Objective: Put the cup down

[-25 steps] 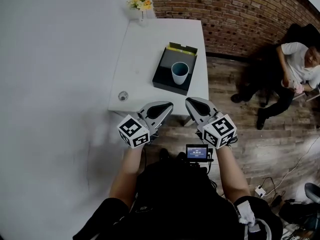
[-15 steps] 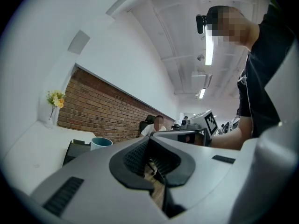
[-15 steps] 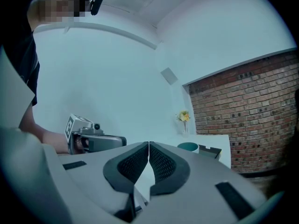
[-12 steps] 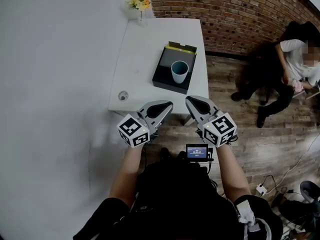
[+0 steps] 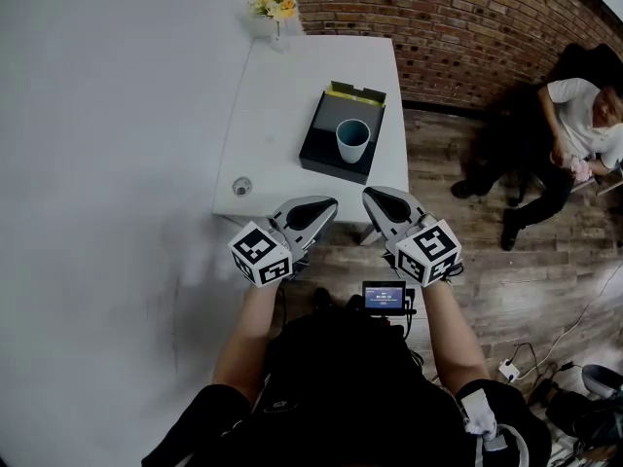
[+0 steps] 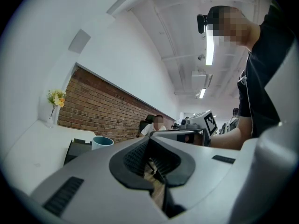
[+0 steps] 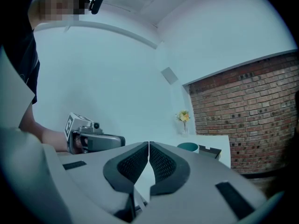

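Seen from above, a person stands at the near end of a white desk (image 5: 292, 95), holding the left tongs (image 5: 321, 205) and the right tongs (image 5: 376, 196) side by side just over the desk's near edge. Both pairs of tongs are pressed together and empty, and each gripper view shows the ribbed pads meeting with nothing between them. The pale blue cup (image 5: 351, 140) stands upright on a flat black box (image 5: 319, 142) with a yellow-green flap at its far edge. The box sits toward the right side of the desk, well apart from both tongs. Over the last second almost nothing has changed: the tongs have kept their place and their closed state, the cup has not moved on the box, and only the view has shifted a touch. This suggests the cup is already set down and released, so the task looks finished rather than under way. A small vase of yellow flowers (image 5: 274, 6) stands at the far end of the desk, and a small round clear object (image 5: 241, 186) lies near its front left corner. A seated person (image 5: 574, 125) is at the right, by the brick wall.
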### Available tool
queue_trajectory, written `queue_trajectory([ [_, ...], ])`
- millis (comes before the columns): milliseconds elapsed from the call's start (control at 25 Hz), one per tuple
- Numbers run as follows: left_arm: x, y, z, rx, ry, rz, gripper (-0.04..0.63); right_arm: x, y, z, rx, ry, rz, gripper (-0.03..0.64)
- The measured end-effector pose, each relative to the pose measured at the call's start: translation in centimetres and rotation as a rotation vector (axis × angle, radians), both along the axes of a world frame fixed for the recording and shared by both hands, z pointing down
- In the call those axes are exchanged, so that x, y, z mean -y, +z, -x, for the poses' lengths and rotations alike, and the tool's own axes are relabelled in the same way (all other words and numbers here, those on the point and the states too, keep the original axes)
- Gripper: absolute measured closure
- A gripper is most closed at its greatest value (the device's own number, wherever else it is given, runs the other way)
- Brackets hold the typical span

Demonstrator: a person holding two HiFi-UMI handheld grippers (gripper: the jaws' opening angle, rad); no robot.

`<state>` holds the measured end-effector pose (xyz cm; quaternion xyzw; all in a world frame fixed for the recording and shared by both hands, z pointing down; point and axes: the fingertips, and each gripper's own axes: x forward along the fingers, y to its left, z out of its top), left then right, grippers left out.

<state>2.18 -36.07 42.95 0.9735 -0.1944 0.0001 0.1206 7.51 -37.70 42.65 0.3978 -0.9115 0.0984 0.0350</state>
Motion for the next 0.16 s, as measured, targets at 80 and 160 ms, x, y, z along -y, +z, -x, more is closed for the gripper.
queue_trajectory([
  [80, 0.08, -0.07, -0.02, 0.0, 0.0, 0.002, 0.588, 0.11, -0.04, 0.0, -0.002, 0.0, -0.001, 0.598],
  [160, 0.12, -0.11, -0.05, 0.001, -0.001, 0.005, 0.588, 0.16, -0.05, -0.01, -0.007, -0.001, -0.003, 0.598],
])
